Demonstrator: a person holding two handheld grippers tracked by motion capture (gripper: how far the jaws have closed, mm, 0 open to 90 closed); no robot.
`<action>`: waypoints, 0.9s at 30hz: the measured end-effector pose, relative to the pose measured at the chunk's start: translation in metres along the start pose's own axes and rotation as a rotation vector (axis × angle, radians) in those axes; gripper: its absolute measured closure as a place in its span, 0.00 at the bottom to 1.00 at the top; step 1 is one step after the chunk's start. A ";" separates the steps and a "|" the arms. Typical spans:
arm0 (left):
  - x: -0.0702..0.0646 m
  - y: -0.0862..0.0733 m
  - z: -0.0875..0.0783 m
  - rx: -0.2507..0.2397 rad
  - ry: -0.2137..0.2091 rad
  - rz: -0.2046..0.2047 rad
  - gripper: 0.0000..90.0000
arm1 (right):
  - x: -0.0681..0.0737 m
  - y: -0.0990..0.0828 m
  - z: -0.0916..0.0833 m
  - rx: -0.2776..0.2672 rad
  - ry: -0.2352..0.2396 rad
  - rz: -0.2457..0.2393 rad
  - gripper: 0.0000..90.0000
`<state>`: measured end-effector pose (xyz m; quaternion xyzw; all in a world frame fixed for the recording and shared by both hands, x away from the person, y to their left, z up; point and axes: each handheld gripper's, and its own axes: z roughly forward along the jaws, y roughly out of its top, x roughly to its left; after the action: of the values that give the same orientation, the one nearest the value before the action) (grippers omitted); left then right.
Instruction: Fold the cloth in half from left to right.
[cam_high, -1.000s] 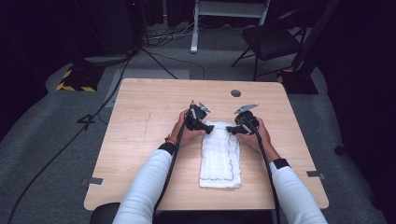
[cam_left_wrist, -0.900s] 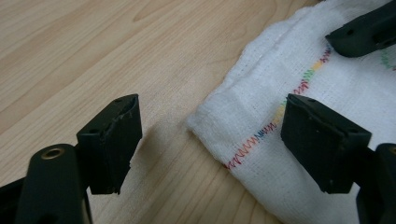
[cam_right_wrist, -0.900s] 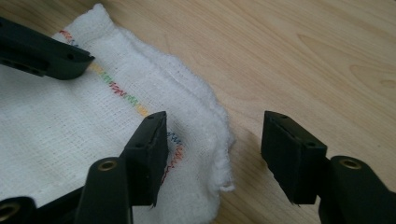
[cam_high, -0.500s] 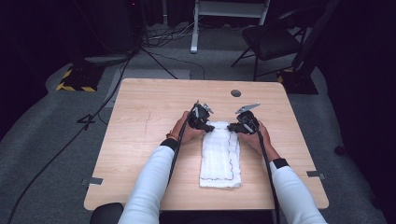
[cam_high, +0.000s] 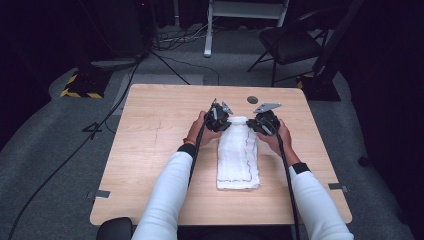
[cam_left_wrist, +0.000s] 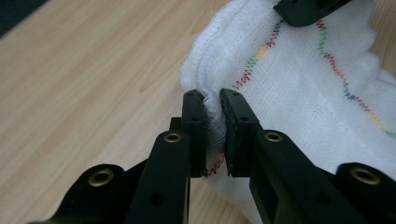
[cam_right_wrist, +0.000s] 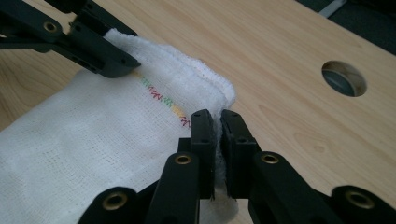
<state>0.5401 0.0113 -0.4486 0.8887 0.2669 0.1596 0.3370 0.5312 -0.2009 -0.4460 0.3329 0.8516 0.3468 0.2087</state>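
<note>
White towel (cam_high: 238, 155) pinched between both tools.

Light wood-grain table (cam_high: 155, 150), rectangular with rounded corners, standing on grey carpet (cam_high: 55, 150). 1 round hole (cam_high: 252, 99) through the top near the far edge; in the right gripper view the same hole (cam_right_wrist: 343, 78) sits well apart from the cloth's far corner. 1 folded white cloth (cam_high: 237, 160) lies flat on the table, long axis running from just near of the hole toward the person's edge, right of table centre. Cloth has multicoloured zigzag stitching (cam_left_wrist: 261, 51) along its hem. Its far end is bunched and raised off the wood; the near end lies flat.
</note>
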 end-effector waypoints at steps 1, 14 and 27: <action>0.000 0.003 -0.003 -0.005 0.006 0.003 0.90 | -0.001 0.001 -0.002 -0.003 -0.004 0.000 0.94; 0.008 0.024 -0.026 -0.046 0.027 0.018 0.90 | -0.002 0.023 -0.026 -0.099 -0.064 -0.034 0.95; -0.006 -0.002 -0.043 -0.090 -0.080 0.053 0.88 | 0.013 0.009 -0.045 -0.098 0.040 -0.081 0.95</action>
<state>0.5143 0.0310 -0.4193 0.8850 0.2220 0.1448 0.3827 0.4996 -0.2066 -0.4105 0.2808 0.8504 0.3859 0.2215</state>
